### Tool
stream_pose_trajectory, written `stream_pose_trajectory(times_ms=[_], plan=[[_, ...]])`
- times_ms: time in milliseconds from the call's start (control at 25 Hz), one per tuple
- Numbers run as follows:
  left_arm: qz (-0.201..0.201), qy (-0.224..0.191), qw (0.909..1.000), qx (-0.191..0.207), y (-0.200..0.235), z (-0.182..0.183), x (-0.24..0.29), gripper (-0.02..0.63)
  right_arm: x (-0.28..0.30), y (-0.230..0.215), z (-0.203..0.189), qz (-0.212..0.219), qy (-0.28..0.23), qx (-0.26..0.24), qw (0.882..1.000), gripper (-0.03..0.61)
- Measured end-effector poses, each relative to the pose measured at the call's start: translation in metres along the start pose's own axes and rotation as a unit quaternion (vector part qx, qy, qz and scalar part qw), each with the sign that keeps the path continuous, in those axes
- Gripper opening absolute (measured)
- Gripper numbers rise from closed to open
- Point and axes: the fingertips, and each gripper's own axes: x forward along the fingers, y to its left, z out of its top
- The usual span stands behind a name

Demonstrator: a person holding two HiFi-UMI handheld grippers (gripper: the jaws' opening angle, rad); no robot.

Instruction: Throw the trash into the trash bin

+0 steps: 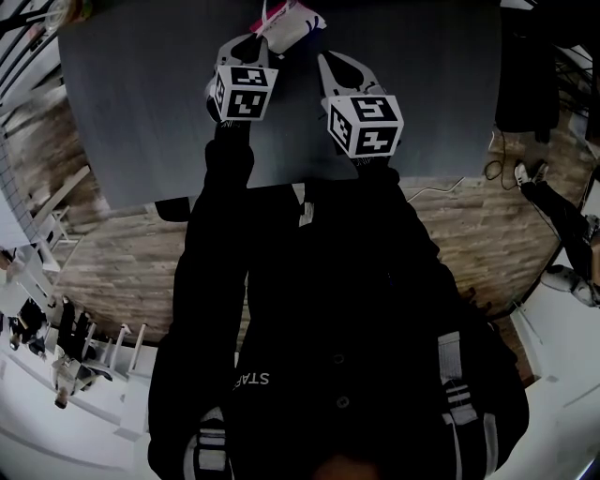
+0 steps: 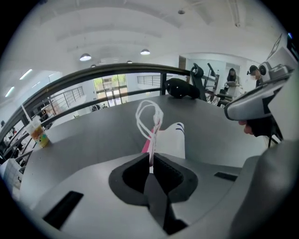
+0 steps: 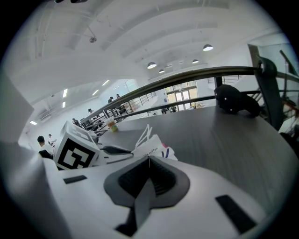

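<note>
Left gripper (image 2: 150, 159) pinches the paper bag handle (image 2: 153, 139), right gripper (image 3: 149, 158) clenched empty, cup (image 2: 39, 134) well apart.

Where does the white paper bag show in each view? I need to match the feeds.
Head view: paper bag at top centre, against the frame's edge.
Left gripper view: bag dead centre, just past the jaws, handles up.
Right gripper view: bag slightly left of centre, past the jaws.
Shared landmark: the grey table under it.

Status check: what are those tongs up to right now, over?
Left tongs shut on string handle of paper bag. Right tongs shut, empty. Bag on grey table; no bin in view.
</note>
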Motion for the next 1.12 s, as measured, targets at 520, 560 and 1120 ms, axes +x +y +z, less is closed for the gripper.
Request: stream_pose_trajectory(times_ms=[520,560,1120], plan=[[0.016,-0.018,0.9989,-0.039,0.001,-0.001,-0.033,0.005,-0.013,0.013,-0.001,0.008,-0.004,-0.008,1.0,0.015],[0.018,-0.021,0.9986,-0.044,0.002,0.0,-0.037,0.005,-0.013,0.015,0.0,0.011,-0.005,-0.01,1.0,0.015],[0.063,-0.061,0.9876,-0.131,0.028,-0.019,-0.107,0.005,-0.013,0.075,0.008,0.047,-0.009,-0.053,0.997,0.015]])
